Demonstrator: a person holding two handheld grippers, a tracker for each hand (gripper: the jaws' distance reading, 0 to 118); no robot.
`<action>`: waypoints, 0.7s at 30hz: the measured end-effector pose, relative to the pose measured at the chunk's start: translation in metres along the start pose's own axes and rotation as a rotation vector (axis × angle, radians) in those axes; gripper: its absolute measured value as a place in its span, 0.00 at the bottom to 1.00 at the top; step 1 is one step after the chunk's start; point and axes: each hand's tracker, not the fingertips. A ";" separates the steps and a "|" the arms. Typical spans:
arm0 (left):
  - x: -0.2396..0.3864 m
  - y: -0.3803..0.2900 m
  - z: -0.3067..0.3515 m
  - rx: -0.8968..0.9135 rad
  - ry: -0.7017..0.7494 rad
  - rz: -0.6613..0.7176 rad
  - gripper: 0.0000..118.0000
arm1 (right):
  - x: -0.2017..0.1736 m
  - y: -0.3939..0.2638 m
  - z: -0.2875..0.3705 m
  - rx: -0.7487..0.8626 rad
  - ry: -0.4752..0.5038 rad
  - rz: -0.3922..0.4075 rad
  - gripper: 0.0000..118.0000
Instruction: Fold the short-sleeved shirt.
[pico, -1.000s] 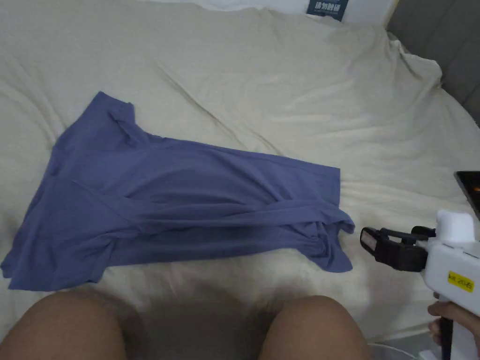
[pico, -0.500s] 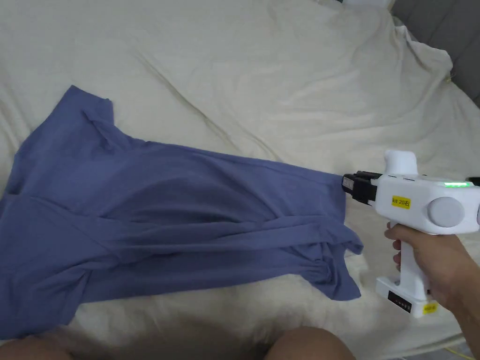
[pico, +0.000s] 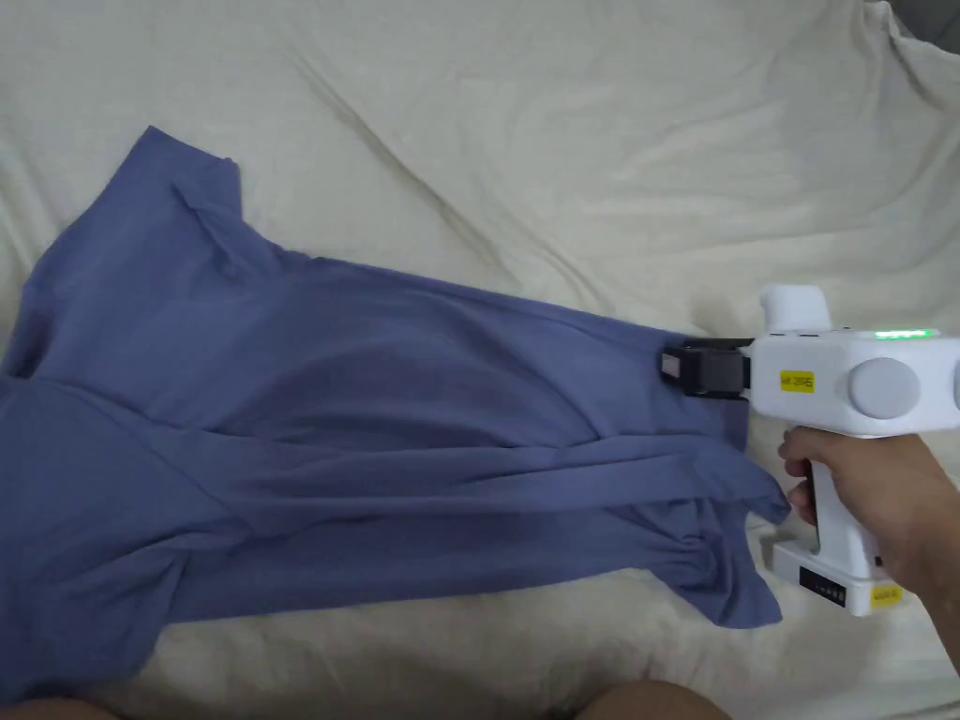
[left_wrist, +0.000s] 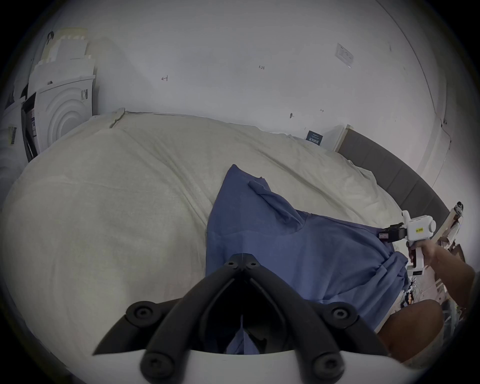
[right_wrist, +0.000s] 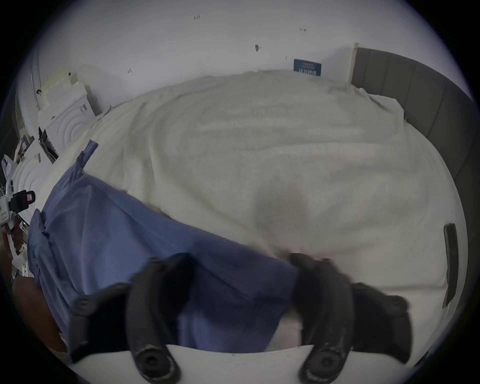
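One blue short-sleeved shirt (pico: 375, 422) lies on the cream sheet of the bed (pico: 609, 141), toward the near edge, spread lengthwise left to right and rumpled; diagonal creases run across the body, and the hem end at the right is bunched and curled; no clean fold is visible, so I judge the task at its start, flattening and all folds left to do.

Right gripper (pico: 677, 367): at the far corner of the hem end, touching the cloth; in the right gripper view its jaws stand apart with the shirt edge (right_wrist: 233, 293) lying between them; released, nothing clamped yet.

Left gripper (left_wrist: 241, 265): in its own view the jaw tips meet, a strip of blue cloth showing behind them lower down; whether cloth is pinched, cannot tell.

Count: shirts, one; grippers, two; one dark flat device (right_wrist: 450, 262) near the right edge of the bed.
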 end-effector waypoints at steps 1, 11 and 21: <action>-0.001 0.000 -0.002 -0.002 0.002 -0.001 0.00 | 0.002 -0.001 0.005 0.014 -0.009 -0.009 0.53; -0.011 0.014 -0.036 -0.045 0.023 -0.038 0.00 | -0.032 -0.017 0.034 0.157 -0.115 0.217 0.01; -0.027 0.049 -0.087 -0.072 -0.007 -0.180 0.61 | -0.051 -0.022 0.055 0.212 -0.085 0.236 0.01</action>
